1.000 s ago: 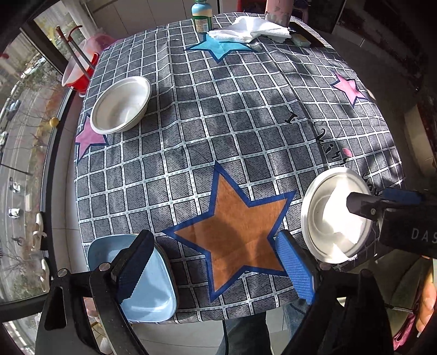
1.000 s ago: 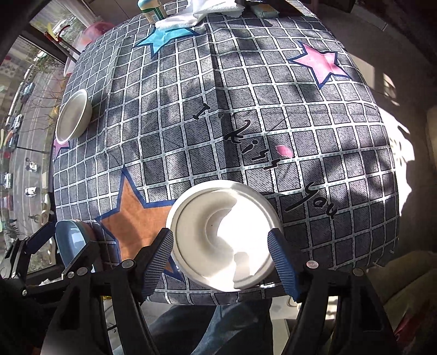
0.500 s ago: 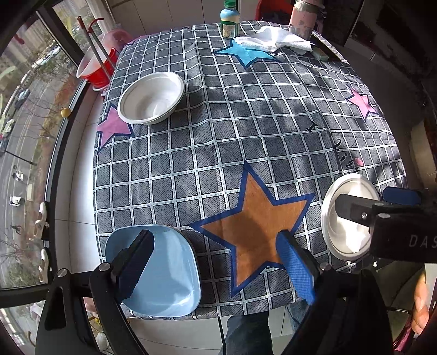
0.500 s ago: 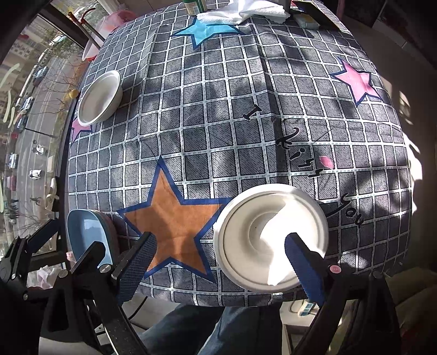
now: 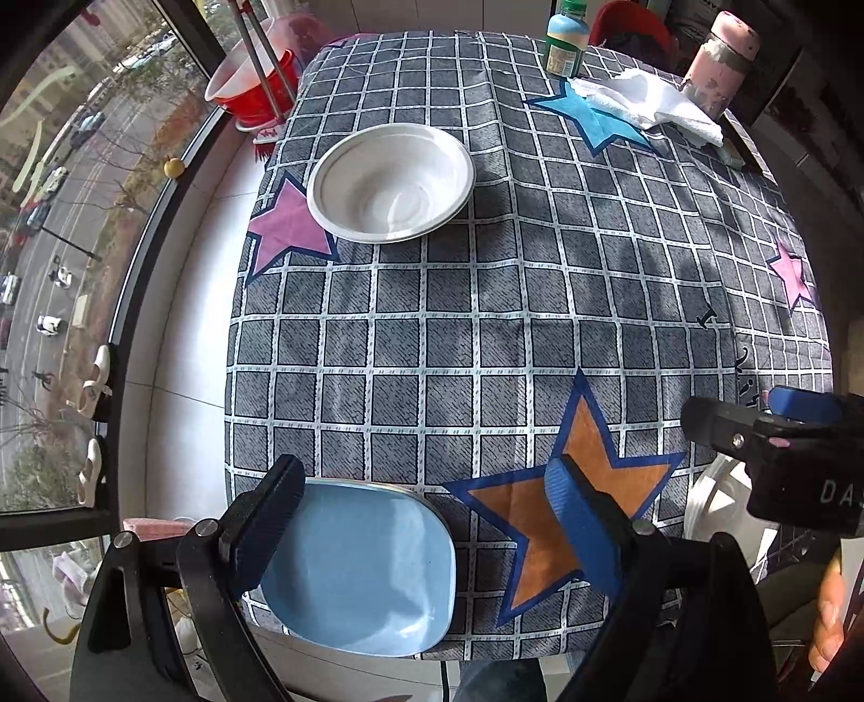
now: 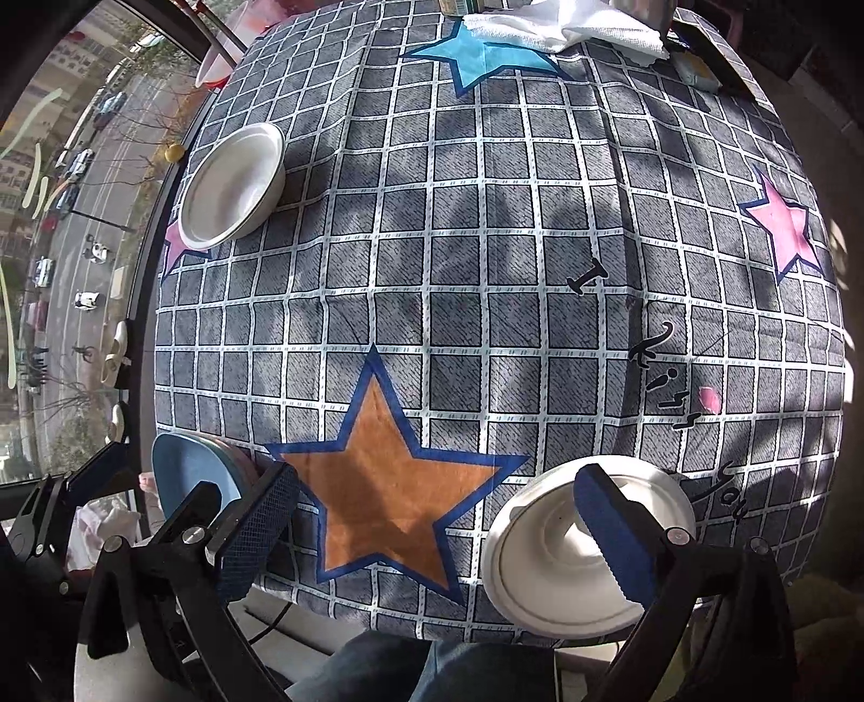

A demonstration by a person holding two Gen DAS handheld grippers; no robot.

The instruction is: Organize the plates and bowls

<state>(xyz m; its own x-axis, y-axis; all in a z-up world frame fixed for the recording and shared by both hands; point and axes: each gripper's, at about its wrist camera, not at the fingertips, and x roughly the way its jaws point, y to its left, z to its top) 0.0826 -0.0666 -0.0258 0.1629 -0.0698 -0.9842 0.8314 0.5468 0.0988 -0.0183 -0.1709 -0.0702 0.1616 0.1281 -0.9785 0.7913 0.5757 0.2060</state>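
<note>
A light blue square plate (image 5: 362,567) lies at the table's near left corner and juts over the edge. My left gripper (image 5: 426,534) hangs open above it, one finger over the plate's left rim, the other over the orange star (image 5: 583,486). A white bowl (image 5: 391,181) stands at the far left on the checked cloth. A white round plate (image 6: 561,551) rests at the near right edge. My right gripper (image 6: 437,534) is open wide over the orange star, its right finger (image 6: 615,534) above the white plate and nothing gripped. The blue plate (image 6: 189,475) shows at its left.
At the far edge stand a red bucket with sticks (image 5: 254,92), a bottle (image 5: 564,43), a white cloth (image 5: 653,102) and a pink tumbler (image 5: 723,65). A window runs along the left. A person's hand (image 5: 831,610) shows at the near right.
Both grippers have slid left along the near edge. The right gripper's jaws, earlier on either side of the white plate, have widened and shifted left. The left gripper now hangs over the blue plate.
</note>
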